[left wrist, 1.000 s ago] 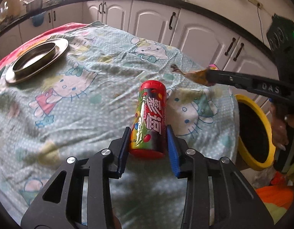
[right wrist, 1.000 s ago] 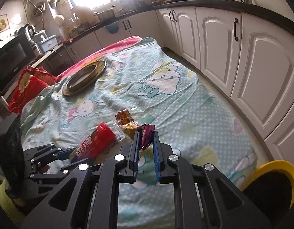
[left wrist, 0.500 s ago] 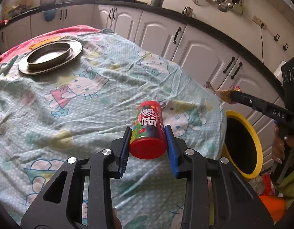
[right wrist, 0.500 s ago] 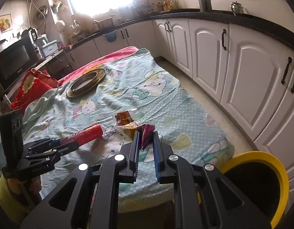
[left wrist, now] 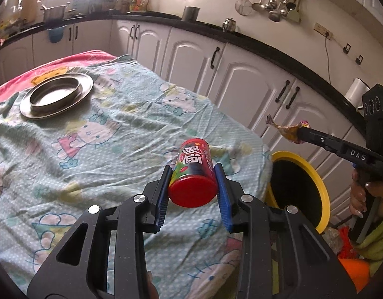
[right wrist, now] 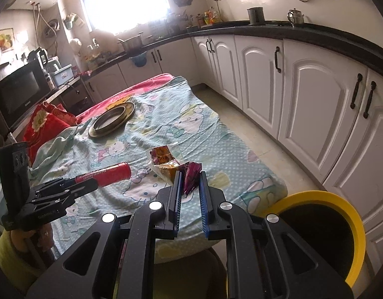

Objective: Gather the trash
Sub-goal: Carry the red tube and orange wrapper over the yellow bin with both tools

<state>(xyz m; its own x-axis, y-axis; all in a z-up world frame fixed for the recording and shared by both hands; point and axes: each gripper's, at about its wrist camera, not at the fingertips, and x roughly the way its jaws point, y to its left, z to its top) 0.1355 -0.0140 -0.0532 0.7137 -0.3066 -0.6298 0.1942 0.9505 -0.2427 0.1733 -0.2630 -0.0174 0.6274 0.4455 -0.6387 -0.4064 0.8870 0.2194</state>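
Your left gripper (left wrist: 192,190) has its blue pads clamped on either side of a red candy tube (left wrist: 194,174), jaws partly closed to the tube's width; the tube's red cap faces the camera and its body points away, clear of the cloth below. In the right wrist view the same tube (right wrist: 105,177) sticks out level from that gripper (right wrist: 92,185), above the patterned bedsheet (right wrist: 204,137). Your right gripper (right wrist: 189,194) has its jaws nearly together, pinching a bundle of crumpled wrappers (right wrist: 171,163): a dark red foil piece sits between the pads and clear and orange film fans out ahead of the tips. From the left wrist view the wrappers (left wrist: 288,130) hang at the tip of the right gripper (left wrist: 301,135), in the air beside the table edge and above the yellow-rimmed bin (left wrist: 321,186). The bin (right wrist: 341,204) stands on the floor just beside the sheet's near corner, its mouth dark. A steel plate (left wrist: 55,94) rests on the far end of the sheet, well apart from both grippers. White cabinets (right wrist: 311,109) run along the wall beyond.
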